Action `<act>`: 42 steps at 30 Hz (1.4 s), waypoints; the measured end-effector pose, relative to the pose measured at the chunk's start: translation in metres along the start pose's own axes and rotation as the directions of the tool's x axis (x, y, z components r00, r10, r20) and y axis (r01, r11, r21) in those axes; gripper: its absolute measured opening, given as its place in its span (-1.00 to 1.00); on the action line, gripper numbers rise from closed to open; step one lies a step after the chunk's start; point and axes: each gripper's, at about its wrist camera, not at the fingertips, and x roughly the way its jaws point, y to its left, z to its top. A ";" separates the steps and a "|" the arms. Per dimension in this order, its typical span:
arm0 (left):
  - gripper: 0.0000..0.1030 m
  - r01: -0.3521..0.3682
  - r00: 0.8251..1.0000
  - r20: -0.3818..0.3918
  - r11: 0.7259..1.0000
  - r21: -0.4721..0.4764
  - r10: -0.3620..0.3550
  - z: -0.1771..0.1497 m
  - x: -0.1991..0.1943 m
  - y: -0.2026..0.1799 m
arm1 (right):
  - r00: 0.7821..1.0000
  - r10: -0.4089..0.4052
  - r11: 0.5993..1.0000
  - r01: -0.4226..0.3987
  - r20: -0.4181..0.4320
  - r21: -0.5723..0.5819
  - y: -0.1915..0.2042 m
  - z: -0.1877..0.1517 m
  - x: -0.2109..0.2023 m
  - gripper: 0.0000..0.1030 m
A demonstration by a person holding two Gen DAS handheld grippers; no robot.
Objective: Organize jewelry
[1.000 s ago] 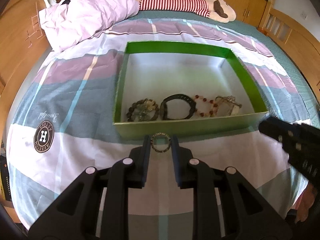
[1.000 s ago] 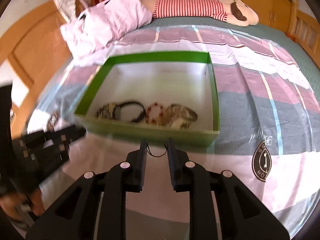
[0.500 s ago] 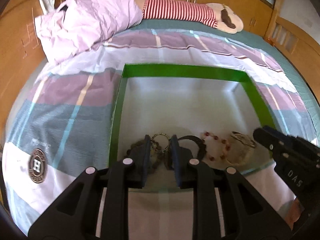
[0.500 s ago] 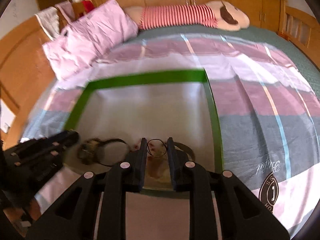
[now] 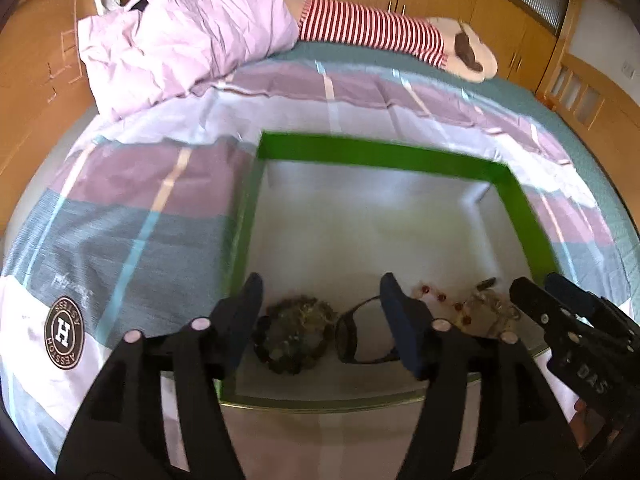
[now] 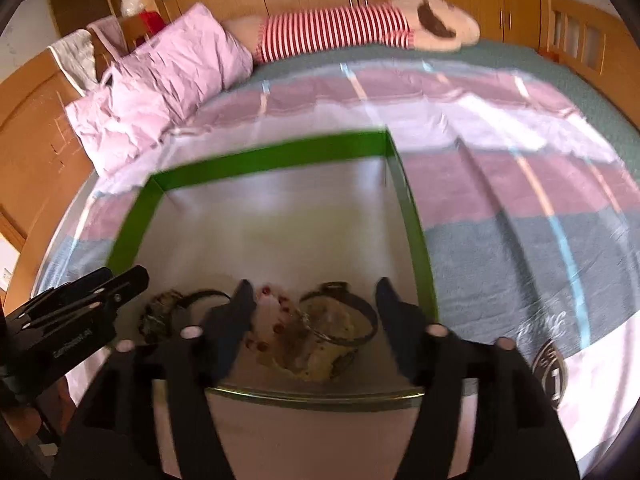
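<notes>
2 wrist fisheyes, side by side, close, angled down into green box on bed; both share it.

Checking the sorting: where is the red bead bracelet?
The red bead bracelet lies inside the green box, along its near wall, between the black bangle and the pale jewelry pile.

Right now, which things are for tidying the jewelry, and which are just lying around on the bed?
For the job: green box; dark bead bracelet; black bangle; red bead bracelet; left gripper and right gripper, both opening above the box.

Just lying about: pink pillow; striped plush toy; bedspread.
</notes>
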 end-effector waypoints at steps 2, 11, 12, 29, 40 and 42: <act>0.33 0.003 1.000 0.017 1.000 -0.013 -0.003 0.002 -0.009 0.001 | 1.000 0.004 1.000 -0.004 0.024 -0.026 0.005 0.003 -0.013 0.33; 0.90 -0.106 0.984 0.148 0.994 0.035 0.099 -0.003 -0.069 -0.016 | 0.990 -0.100 0.993 0.106 0.097 -0.060 0.011 -0.005 -0.052 0.93; 0.92 -0.140 0.978 0.161 0.989 0.048 0.131 -0.006 -0.074 -0.018 | 0.991 -0.096 0.992 0.103 0.087 -0.068 0.013 -0.006 -0.054 0.93; 0.95 -0.158 0.982 0.111 0.986 0.059 0.151 -0.017 -0.073 -0.020 | 0.986 -0.148 0.984 0.154 0.078 -0.090 0.015 -0.007 -0.062 0.94; 0.95 -0.155 0.984 0.097 0.987 0.048 0.149 -0.017 -0.071 -0.020 | 0.987 -0.148 0.985 0.153 0.070 -0.081 0.016 -0.009 -0.059 0.94; 0.95 -0.154 0.984 0.098 0.987 0.047 0.149 -0.017 -0.071 -0.020 | 0.987 -0.147 0.985 0.152 0.070 -0.079 0.017 -0.009 -0.059 0.94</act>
